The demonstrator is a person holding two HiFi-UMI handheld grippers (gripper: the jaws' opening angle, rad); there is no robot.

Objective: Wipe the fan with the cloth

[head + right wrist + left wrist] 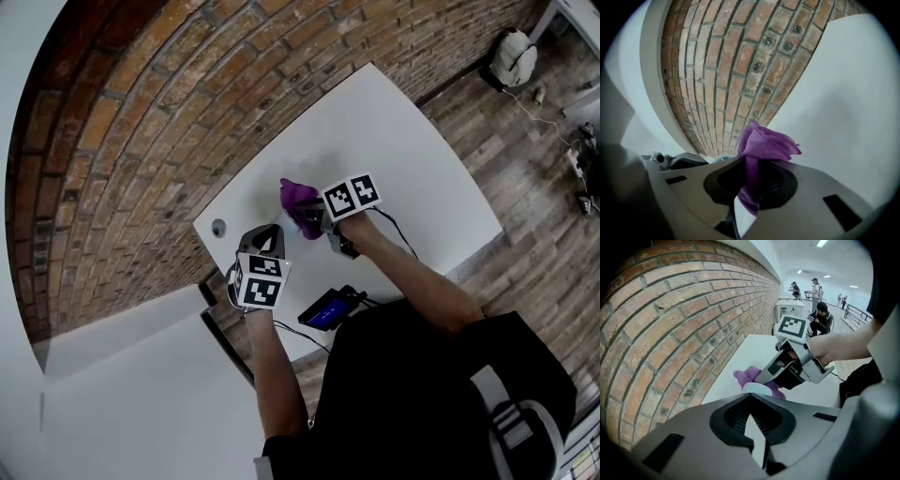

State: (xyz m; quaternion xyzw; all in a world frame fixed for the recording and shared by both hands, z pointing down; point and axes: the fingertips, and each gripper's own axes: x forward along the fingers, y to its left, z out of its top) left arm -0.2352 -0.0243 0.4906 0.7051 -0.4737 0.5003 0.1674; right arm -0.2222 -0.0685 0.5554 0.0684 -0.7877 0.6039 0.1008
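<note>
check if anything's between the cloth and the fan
Nothing visible does. The purple cloth, pinched by the right gripper, sits just past the pale round thing at the tip of the left gripper, probably the fan. Whether they touch is unclear.

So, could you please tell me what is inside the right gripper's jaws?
A purple cloth is pinched in the right gripper, bunched beyond the jaws, its tail trailing back between them. The cloth covers the gripping faces, so those cannot be seen.
</note>
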